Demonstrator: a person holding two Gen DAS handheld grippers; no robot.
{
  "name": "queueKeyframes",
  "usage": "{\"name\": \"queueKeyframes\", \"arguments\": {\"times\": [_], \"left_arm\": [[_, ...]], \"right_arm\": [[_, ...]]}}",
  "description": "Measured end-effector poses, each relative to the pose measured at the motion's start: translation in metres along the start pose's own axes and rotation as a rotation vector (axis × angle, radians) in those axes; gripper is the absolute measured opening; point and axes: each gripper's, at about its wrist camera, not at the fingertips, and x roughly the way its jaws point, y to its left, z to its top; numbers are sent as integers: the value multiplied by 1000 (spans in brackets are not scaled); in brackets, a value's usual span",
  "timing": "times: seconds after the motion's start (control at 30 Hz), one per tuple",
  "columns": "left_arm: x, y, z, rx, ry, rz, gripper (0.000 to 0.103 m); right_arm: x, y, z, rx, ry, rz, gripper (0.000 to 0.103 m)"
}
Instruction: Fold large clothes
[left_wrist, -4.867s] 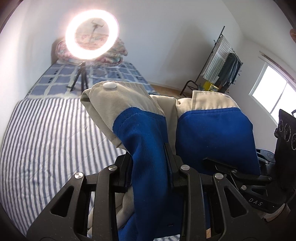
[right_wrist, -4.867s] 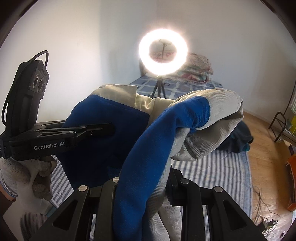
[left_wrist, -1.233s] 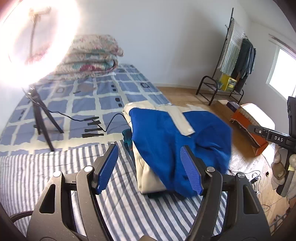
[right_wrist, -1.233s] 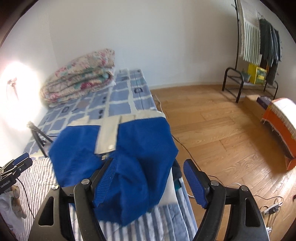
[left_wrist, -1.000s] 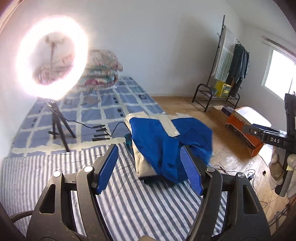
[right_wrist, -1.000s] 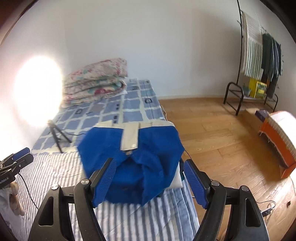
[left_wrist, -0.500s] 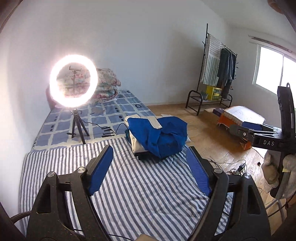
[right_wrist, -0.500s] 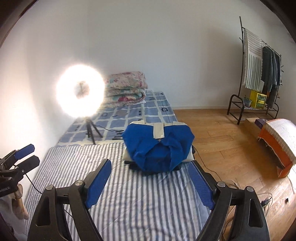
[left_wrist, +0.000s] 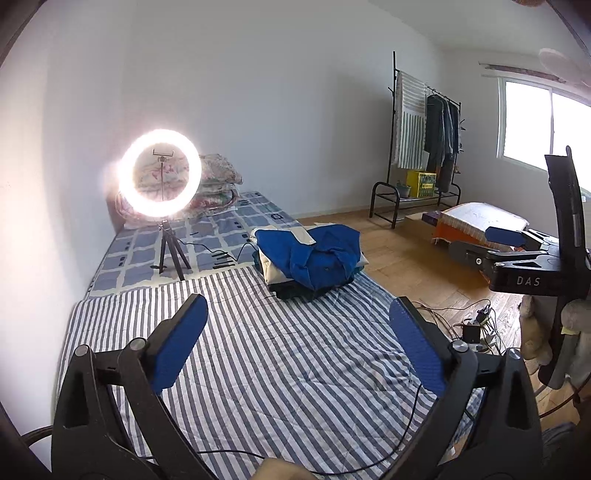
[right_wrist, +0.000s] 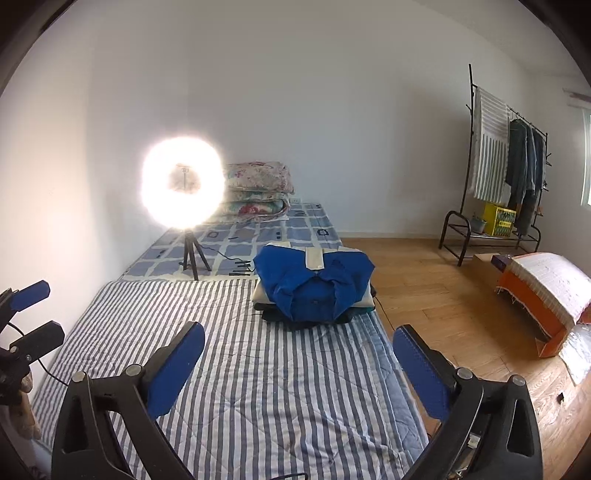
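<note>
Both tongs idle. Left tongs (left_wrist: 297, 339) spread wide, nothing between the pads. Right tongs (right_wrist: 299, 363) same, spread and empty, well back from the pile.

Blue jacket (right_wrist: 314, 286) with cream collar strip sits folded on top of a stack of folded clothes (right_wrist: 317, 314) at the right edge of the bed (right_wrist: 236, 369), where the striped cover meets the checked sheet (right_wrist: 236, 236). Looks like the fold is done and placed; nothing else loose on the stripes to fold, as far as these views show.

Risks from here:
1. Top fold is lumpy. The front flap bulges and hangs over the darker layers under it. Any nudge to the stack, or a tug on the cover, and I'd expect it to slump open or slide toward the floor (right_wrist: 443, 295) side, since the pile sits right at the mattress edge.
2. Black cable (left_wrist: 406, 424) runs across the striped cover close under the left tongs. Dragging the next garment over it could snag, or pull whatever it feeds.
3. Ring light (left_wrist: 160, 179) on a small tripod stands on the bed just behind-left of the stack, its lead lying beside the pile. Soft mattress, narrow legs: a big garment swung out over the bed could tip it onto the clothes.
4. Glare from that light washes out part of the right wrist view, so edges near it are hard to judge.
</note>
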Motion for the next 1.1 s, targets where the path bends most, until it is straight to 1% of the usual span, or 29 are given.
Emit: {"name": "queueKeyframes", "arguments": {"times": [0.17, 0.23, 0.33, 0.47, 0.6, 0.77, 0.87, 1.1], "left_arm": [[-14, -3, -18, -23, -7, 15, 103], [-14, -3, -22, -25, -8, 35, 103], [-9, -3, -27, -28, 17, 66, 103], [-7, -2, -36, -31, 19, 84, 103], [-5, -1, -46, -23, 26, 101, 103], [-1, 6, -56, -47, 35, 116, 103], [3, 6, -59, -36, 49, 126, 103], [8, 4, -65, -9, 62, 134, 103]], "right_arm": [[-5, 8, -16, -5, -15, -9, 103], [-8, 11, -22, -3, -17, -12, 103], [-6, 15, -32, -5, -14, -14, 103], [-1, 20, -45, -7, -8, -15, 103], [8, 18, -54, 13, 18, -3, 103], [13, 16, -70, 17, 24, -31, 103], [20, 13, -74, 27, 44, -36, 103], [25, 1, -76, 84, 55, -43, 103]]}}
